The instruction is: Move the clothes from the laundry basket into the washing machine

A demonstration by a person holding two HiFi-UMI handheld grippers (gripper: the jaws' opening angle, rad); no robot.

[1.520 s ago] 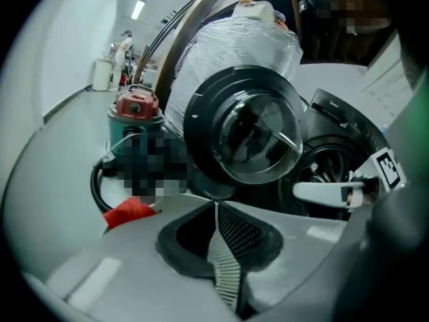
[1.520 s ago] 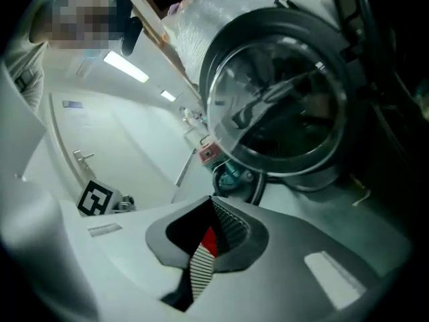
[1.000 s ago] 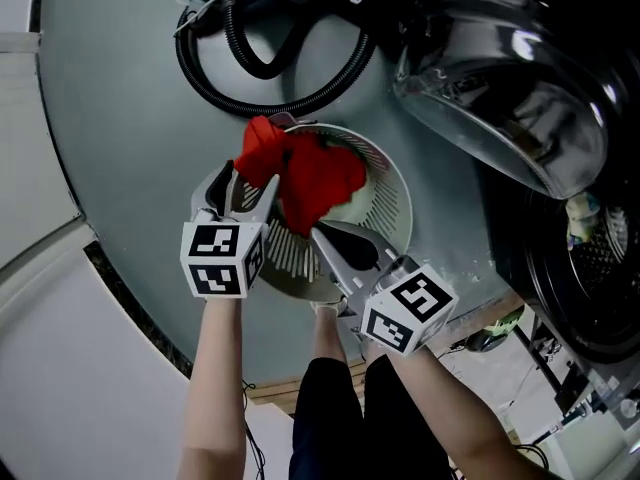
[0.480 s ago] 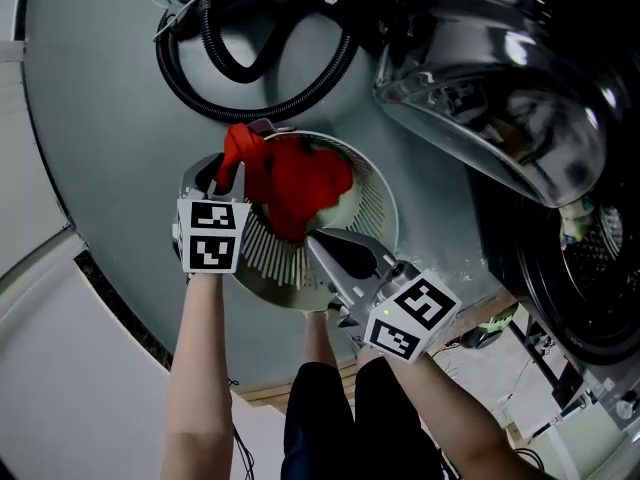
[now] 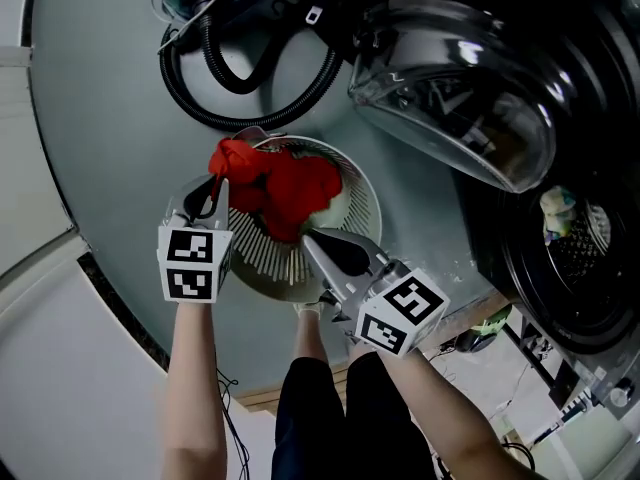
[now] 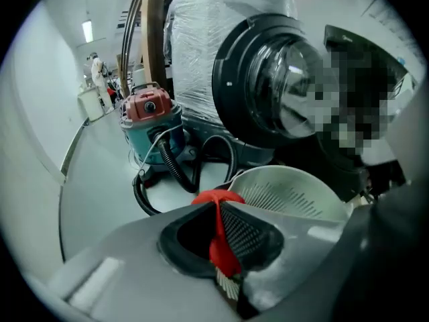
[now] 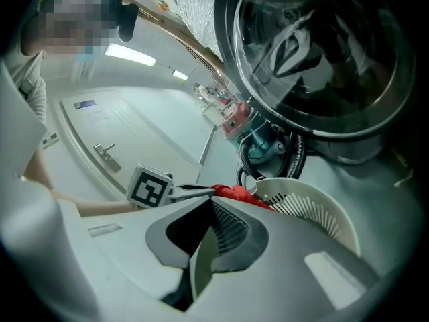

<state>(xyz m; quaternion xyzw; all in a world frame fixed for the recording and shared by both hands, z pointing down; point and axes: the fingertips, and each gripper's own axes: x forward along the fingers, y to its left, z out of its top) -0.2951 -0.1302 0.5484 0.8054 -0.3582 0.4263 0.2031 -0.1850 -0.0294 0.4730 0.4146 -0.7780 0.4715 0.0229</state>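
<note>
Reaching down over dark trousers (image 5: 318, 418), a person's bare forearms (image 5: 190, 388) hold two grippers above a white laundry basket (image 5: 372, 196) on a grey floor (image 5: 100, 128). The left gripper (image 5: 213, 190) has its jaws clamped on a red garment (image 5: 295, 183), which hangs from them at the basket's near left rim and drapes across the basket's inside. In the left gripper view the left gripper (image 6: 218, 203) shows a fold of the red garment (image 6: 221, 247) pinched between the ribbed pads, with the slotted wall of the laundry basket (image 6: 295, 190) just beyond. The right gripper (image 5: 308, 236) points at the lower edge of the garment from the basket's near side; its jaws are closed together. In the right gripper view the right gripper (image 7: 213, 201) has nothing pinched at its tips, and only a pale sliver shows through the gap behind the pads. A pale garment (image 5: 338, 205) lies in the basket under the red one. Past the basket's far rim, a black ribbed hose (image 5: 200, 108) coils on the floor and leads to a red-topped vacuum cleaner (image 6: 151, 109). To the right stands the washing machine, its round glass door (image 5: 450, 88) swung open above the basket's far right side and its drum (image 5: 585, 268) well apart from the red garment. A small pale item (image 5: 555, 211) sits at the drum's mouth.
</note>
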